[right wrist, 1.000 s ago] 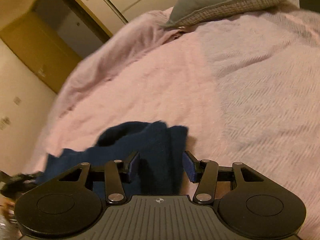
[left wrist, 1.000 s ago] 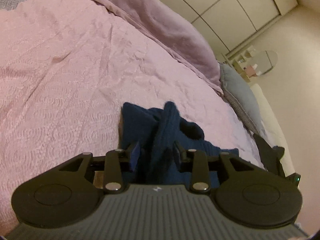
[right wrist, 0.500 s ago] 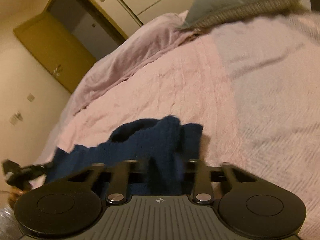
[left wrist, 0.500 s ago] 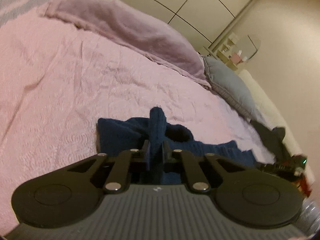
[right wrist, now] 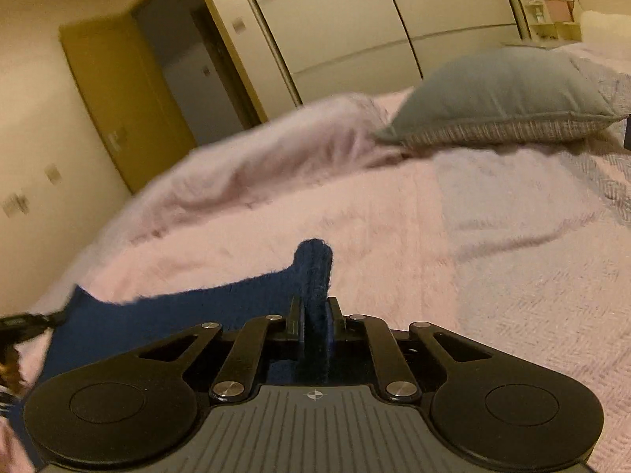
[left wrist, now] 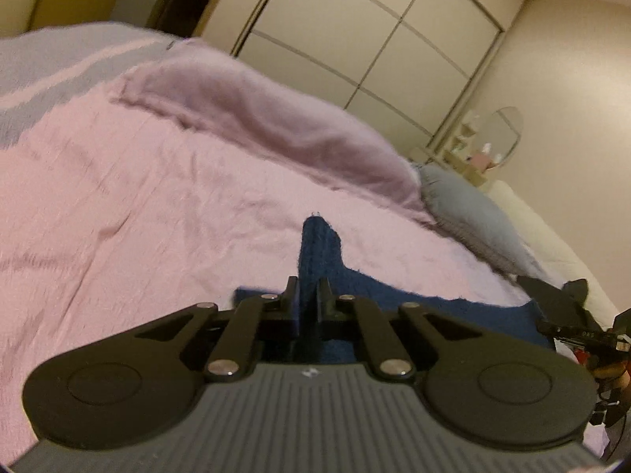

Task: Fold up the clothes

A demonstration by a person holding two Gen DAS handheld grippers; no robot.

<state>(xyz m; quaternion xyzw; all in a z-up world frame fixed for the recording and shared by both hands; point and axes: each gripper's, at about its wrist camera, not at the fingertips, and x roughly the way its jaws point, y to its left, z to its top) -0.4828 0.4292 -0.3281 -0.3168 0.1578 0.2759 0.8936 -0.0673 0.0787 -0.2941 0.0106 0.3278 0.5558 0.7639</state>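
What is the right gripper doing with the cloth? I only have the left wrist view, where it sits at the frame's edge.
Observer: The right gripper has its jaws shut on a bunched fold of the blue garment.
Operator: Is the cloth slack between the two grippers?
Observer: It looks fairly taut. In the right wrist view its upper edge runs nearly straight to the left gripper, above the pink bedspread.

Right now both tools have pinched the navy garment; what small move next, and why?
Probably lift both tools together and ease them apart. The left tool and right tool each clamp a bunched corner of the navy garment, whose edge spans between them above the pink bedspread.
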